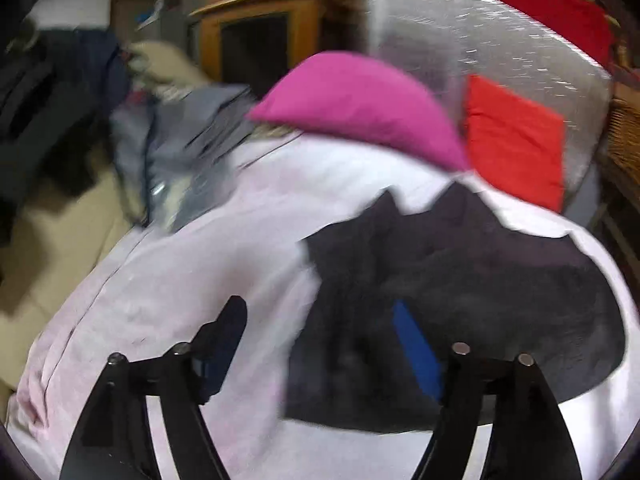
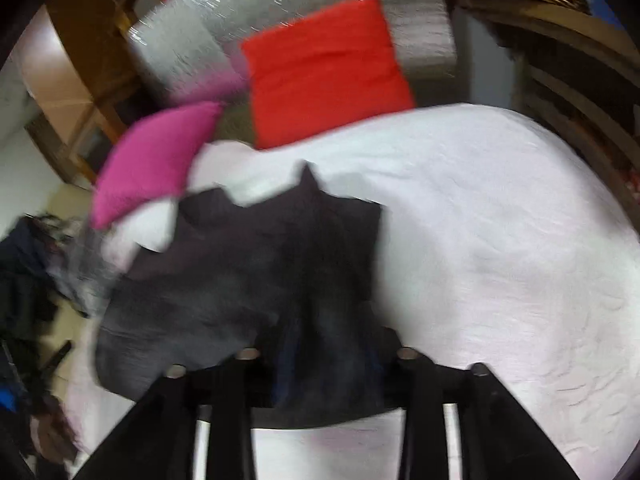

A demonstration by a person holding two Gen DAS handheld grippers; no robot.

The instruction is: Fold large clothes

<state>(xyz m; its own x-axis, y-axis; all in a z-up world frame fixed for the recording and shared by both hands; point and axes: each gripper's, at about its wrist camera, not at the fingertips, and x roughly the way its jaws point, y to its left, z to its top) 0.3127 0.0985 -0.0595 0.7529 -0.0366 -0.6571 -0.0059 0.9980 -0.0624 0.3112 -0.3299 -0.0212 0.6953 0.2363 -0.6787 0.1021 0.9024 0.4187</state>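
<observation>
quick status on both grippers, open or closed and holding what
Left gripper: open, fingers wide apart, holding nothing; dark garment lies beneath it.
Right gripper: dark fabric bunched between its fingers, but blur hides whether it is clamped; cannot tell.

Left gripper [image 1: 320, 344]: matte black, two long tapering arms with paired struts at each side, open slots between struts; round silver-grey bolt heads at the strut joints, four visible. Fingers [image 1: 230, 328] black, with bright blue pad faces on the inner sides. Right gripper [image 2: 326, 356]: same black build, paired struts left and right, four pale grey round bolt heads across the joints; blue only faintly visible at the inner edges, blurred. No skin, sleeve, cable or marking discernible in either view.
</observation>
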